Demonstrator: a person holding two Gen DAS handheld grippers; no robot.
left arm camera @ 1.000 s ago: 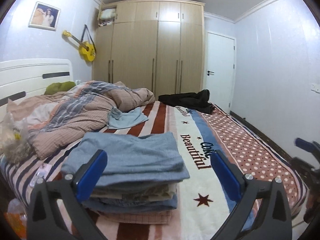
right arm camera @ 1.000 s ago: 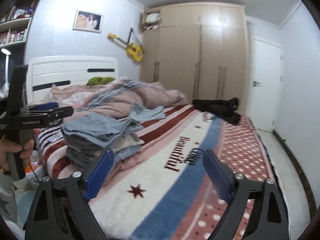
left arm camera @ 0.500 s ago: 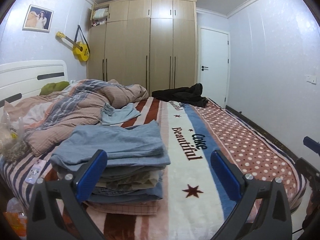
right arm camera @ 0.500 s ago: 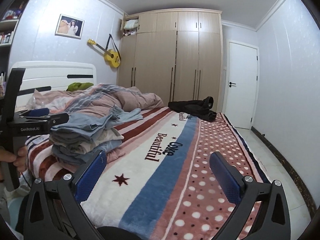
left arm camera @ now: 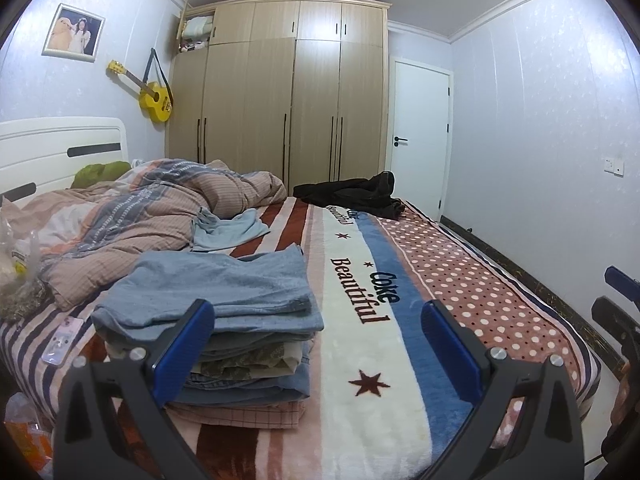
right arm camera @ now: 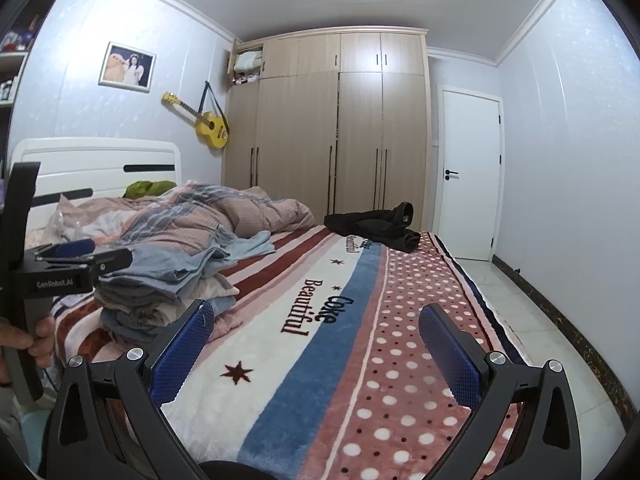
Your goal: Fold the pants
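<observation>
The folded blue pants (left arm camera: 224,288) lie on top of a stack of folded clothes (left arm camera: 240,364), on the striped blanket (left arm camera: 360,360) just ahead of my left gripper (left arm camera: 316,344) and partly behind its left finger. From my right gripper (right arm camera: 316,344) the same stack sits ahead and to the left. I have both grippers spread wide, blue pads well apart, with nothing between them; neither touches the fabric. In the right wrist view my left gripper shows side-on at the left edge, held by a hand (right arm camera: 24,336), just beside the stack. Farther ahead of both grippers a loose light-blue garment (left arm camera: 228,230) lies against the rumpled pink quilt (left arm camera: 152,208), and a black garment (left arm camera: 352,196) sits at the far end of the bed, before the wardrobe (left arm camera: 288,92). A yellow guitar (left arm camera: 154,96) hangs on the wall to the left.
</observation>
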